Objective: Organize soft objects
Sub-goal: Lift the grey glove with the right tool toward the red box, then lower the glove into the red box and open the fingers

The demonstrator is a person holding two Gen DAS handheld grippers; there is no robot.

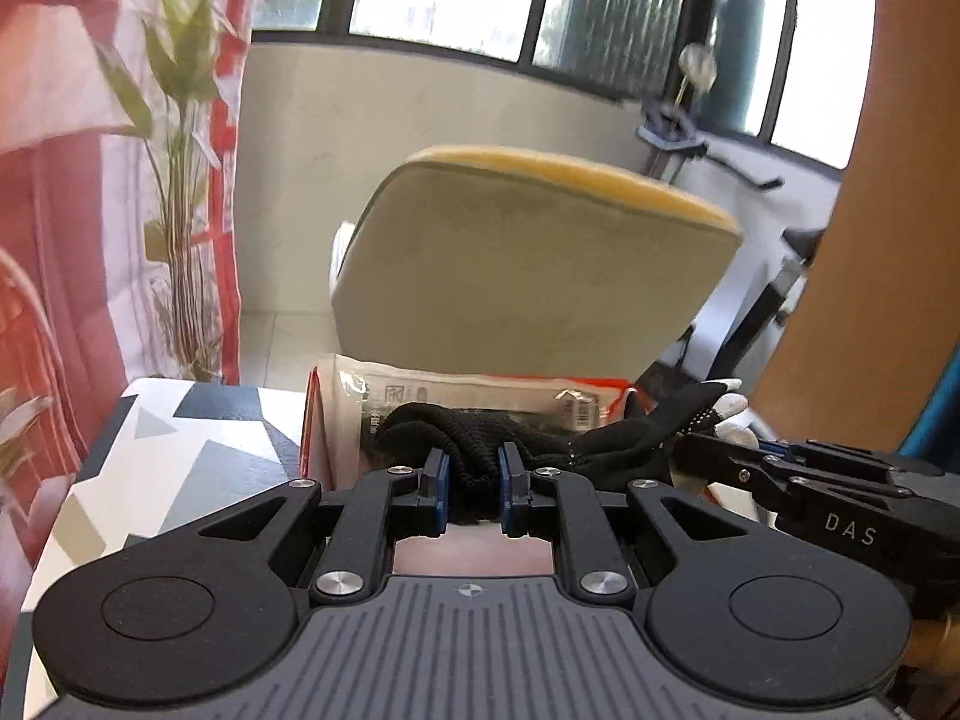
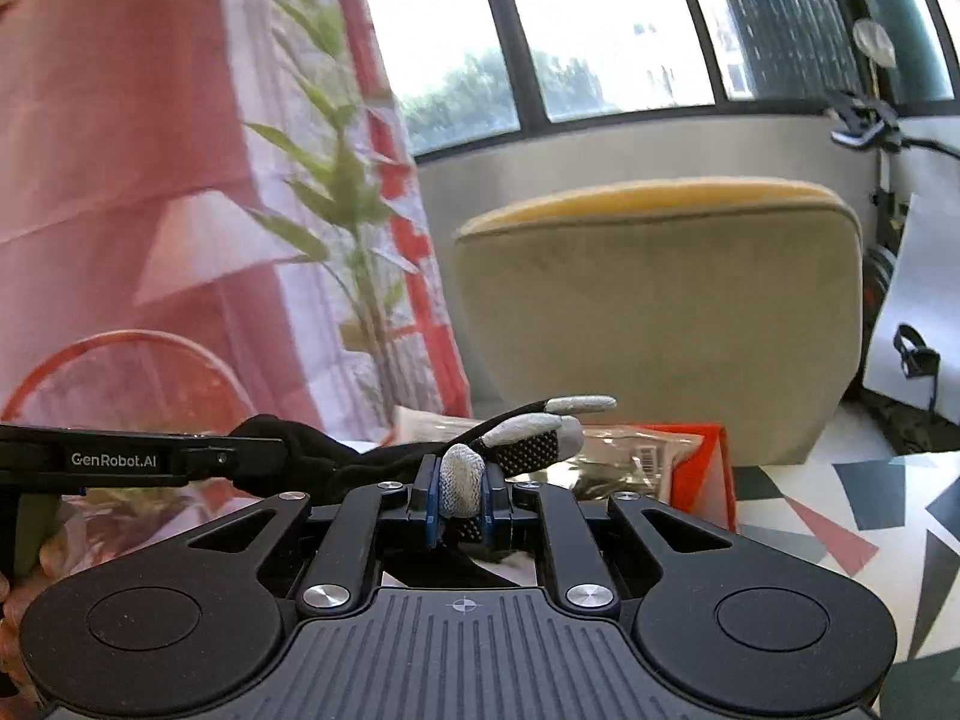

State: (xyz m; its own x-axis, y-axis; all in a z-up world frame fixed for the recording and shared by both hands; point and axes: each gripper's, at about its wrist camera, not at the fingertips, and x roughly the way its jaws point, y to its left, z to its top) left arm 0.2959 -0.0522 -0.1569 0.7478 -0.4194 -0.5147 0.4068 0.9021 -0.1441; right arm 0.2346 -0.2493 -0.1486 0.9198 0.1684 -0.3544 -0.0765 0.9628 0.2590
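Beige upholstery of a yellow-topped chair (image 2: 654, 312) fills the background past a patterned table (image 2: 840, 516), with a potted plant (image 2: 336, 192) to its left. Nearer, an orange box (image 2: 705, 480) of packets sits just beneath a black glove (image 1: 540, 438). Left gripper (image 1: 474, 480) is clamped on its cuff, right gripper (image 2: 459, 492) on a grey fingertip, stretching it in the air; next it likely needs folding or lowering into the box.
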